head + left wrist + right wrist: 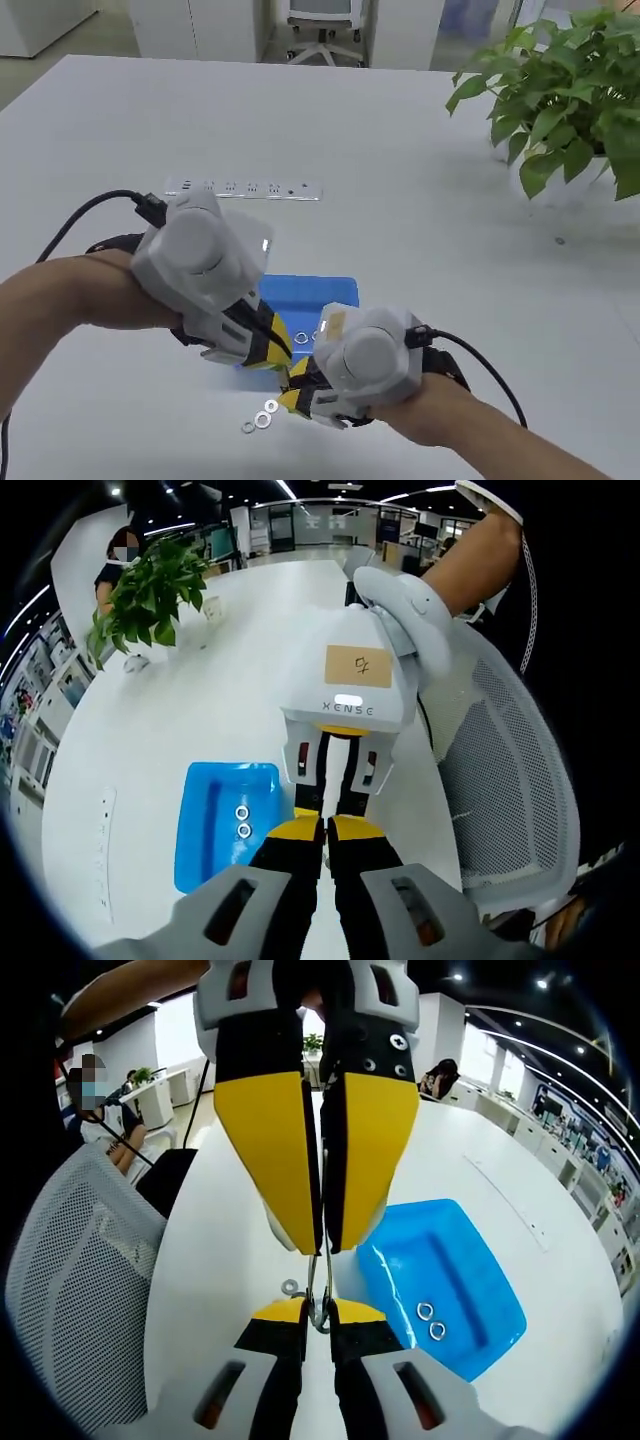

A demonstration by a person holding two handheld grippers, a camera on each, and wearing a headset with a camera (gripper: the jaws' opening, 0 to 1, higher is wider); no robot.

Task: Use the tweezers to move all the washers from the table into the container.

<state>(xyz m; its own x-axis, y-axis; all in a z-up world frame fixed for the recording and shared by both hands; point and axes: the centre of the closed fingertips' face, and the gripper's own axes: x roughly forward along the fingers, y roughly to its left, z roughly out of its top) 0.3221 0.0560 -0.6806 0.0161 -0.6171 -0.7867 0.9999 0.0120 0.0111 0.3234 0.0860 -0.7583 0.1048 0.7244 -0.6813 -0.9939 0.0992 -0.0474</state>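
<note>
The tweezers are gripped by both the left gripper and the right gripper, jaws narrowed onto them, seemingly for steadiness. Washers are found just beside the container, two already inside.

Head view high, looking down; gripper views low, close, facing each other; all share blue container.

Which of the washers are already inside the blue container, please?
The pair of washers lying side by side on the floor of the blue container. The other washers lie outside it, on the bare white table.
</note>
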